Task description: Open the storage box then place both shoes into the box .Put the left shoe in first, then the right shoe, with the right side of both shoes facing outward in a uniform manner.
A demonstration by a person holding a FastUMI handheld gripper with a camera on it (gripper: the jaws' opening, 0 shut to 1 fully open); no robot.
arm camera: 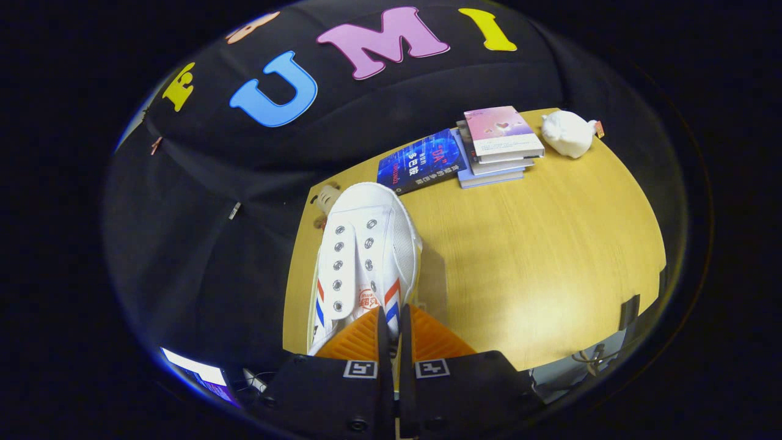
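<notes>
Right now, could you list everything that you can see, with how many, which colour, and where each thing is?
shoe: one, white with red and blue stripes and no laces, rear side wall between the fingers, toe pointing away, over the table's near-left part.
table: one, light wood, under and beyond the shoe.
dark blue book: one, flat on the table beyond the shoe's toe.
stack of books: one, pink cover on top, pale blue below, beside the dark blue book.
white figure: one, at the far table edge, beside the stack; kind unclear.
small pale object: one, at the table edge by the toe; unclear.
gripper: one, fingers closed on the shoe's thin side wall.
</notes>
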